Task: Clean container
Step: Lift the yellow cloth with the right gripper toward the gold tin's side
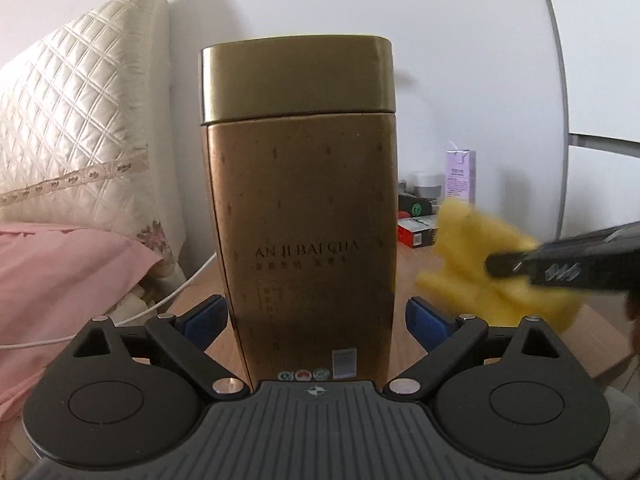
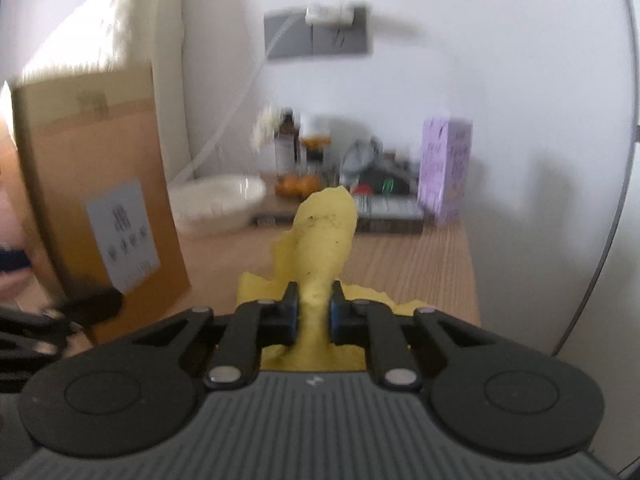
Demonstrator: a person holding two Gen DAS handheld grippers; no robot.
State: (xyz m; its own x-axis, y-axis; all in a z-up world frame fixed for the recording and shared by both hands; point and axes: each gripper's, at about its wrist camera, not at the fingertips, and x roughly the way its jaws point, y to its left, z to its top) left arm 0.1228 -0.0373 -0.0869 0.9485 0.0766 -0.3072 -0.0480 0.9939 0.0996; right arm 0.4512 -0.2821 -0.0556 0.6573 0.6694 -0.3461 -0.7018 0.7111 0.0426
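A tall gold tea tin [image 1: 304,208] with a shiny lid stands upright on the wooden table [image 1: 404,276]. My left gripper [image 1: 314,320] has its blue pads on both sides of the tin's lower body; the right pad shows a small gap. In the right wrist view the tin [image 2: 100,184] is at the left, blurred. My right gripper [image 2: 314,308] is shut on a yellow cloth [image 2: 324,240] and holds it to the right of the tin, apart from it. The cloth [image 1: 492,264] and right gripper also show in the left wrist view.
A purple carton [image 2: 444,168], a white bowl [image 2: 218,198], bottles [image 2: 286,148] and small boxes [image 2: 390,210] crowd the table's far end by the wall. A quilted cream pillow [image 1: 76,120] and pink bedding [image 1: 60,280] lie left. A white cable [image 1: 176,292] runs beside the tin.
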